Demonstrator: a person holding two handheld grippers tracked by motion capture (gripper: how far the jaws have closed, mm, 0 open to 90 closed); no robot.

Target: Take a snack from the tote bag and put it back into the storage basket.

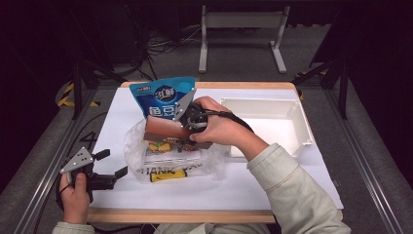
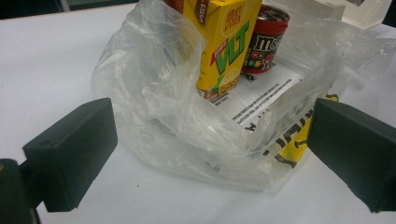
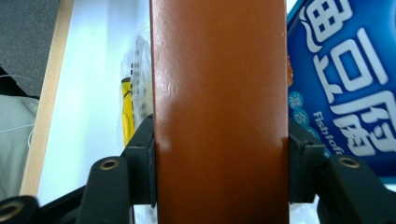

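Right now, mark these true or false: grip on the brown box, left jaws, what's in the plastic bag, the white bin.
1. The right gripper is shut on the brown box. True.
2. The left gripper clamps the plastic bag. False: its jaws stand open, apart from the bag.
3. A yellow drink carton stands in the plastic bag. True.
4. The white bin holds the blue pouch. False: the pouch stands behind the bag, left of the bin.
5. A red candy tub sits beside the carton. True.
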